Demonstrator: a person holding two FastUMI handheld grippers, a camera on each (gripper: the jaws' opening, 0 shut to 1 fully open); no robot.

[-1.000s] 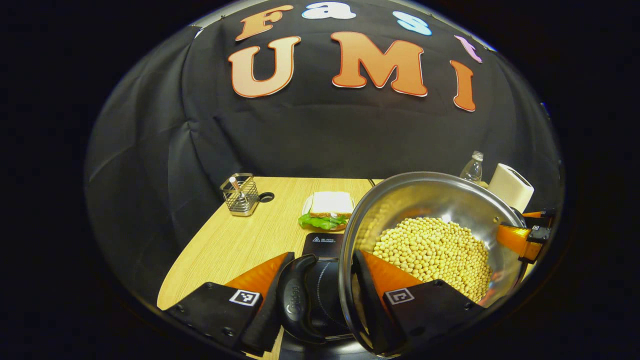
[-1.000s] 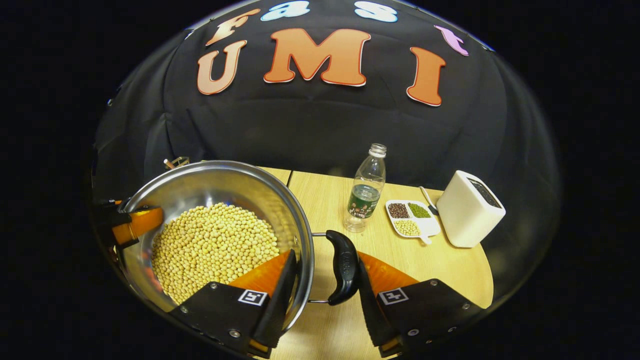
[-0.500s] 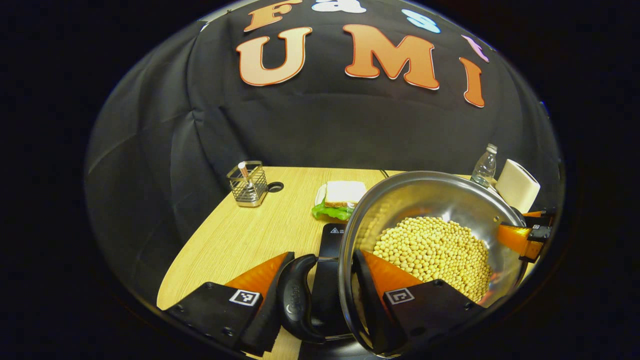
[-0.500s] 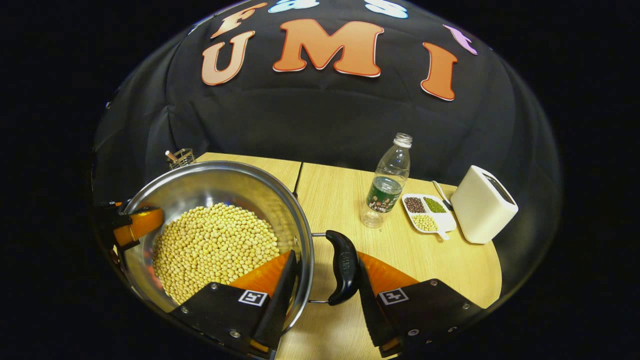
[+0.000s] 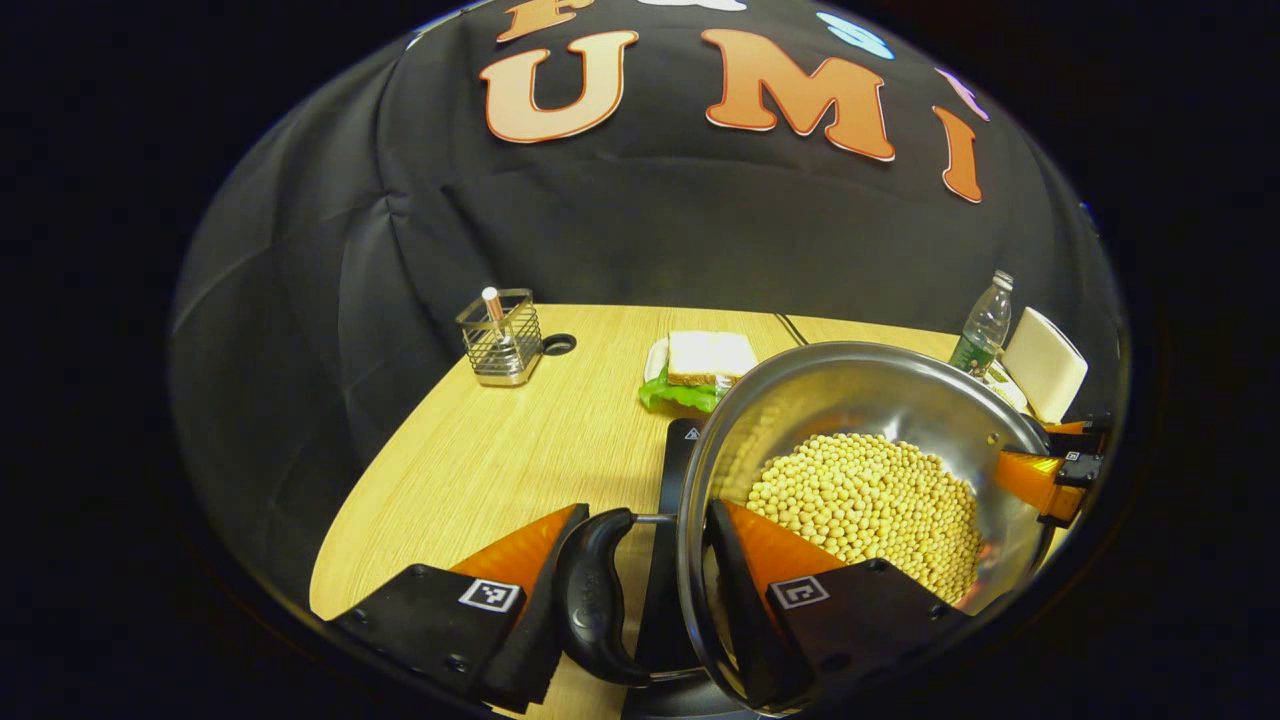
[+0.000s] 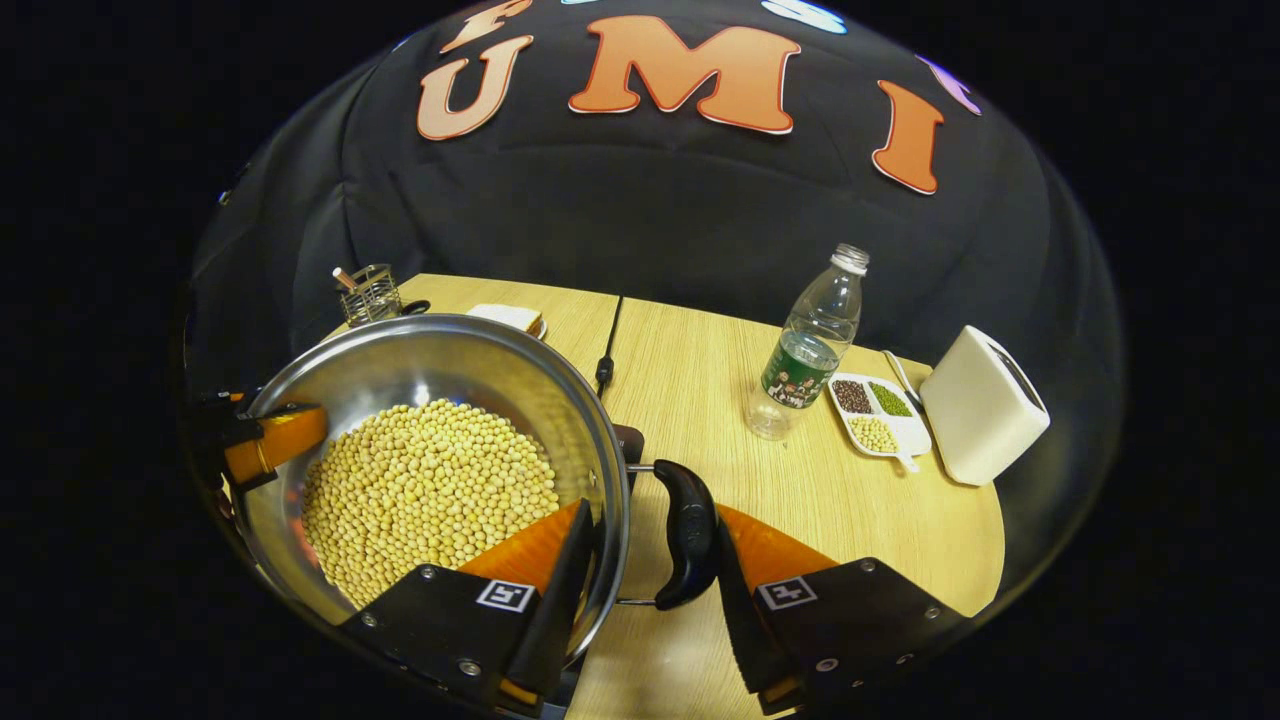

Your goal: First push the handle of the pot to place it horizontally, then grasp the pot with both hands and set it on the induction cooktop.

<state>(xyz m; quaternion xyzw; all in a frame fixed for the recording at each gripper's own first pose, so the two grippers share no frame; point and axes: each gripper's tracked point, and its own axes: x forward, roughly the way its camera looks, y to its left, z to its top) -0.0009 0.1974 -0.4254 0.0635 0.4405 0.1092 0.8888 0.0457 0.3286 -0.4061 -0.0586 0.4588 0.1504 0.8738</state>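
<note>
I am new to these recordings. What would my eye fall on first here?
First, the steel pot heaped with yellow soybeans, held at its two side handles by the left gripper and the right gripper. Beyond it on the wooden table stand a water bottle and a white box.

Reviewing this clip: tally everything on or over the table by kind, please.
Pots of beans: 1
Cooktops: 1
Bottles: 1
Toasters: 1
Divided dishes: 1
Sandwiches: 1
Wire caddies: 1
Grippers, left gripper, right gripper: 2
Total: 9
</note>
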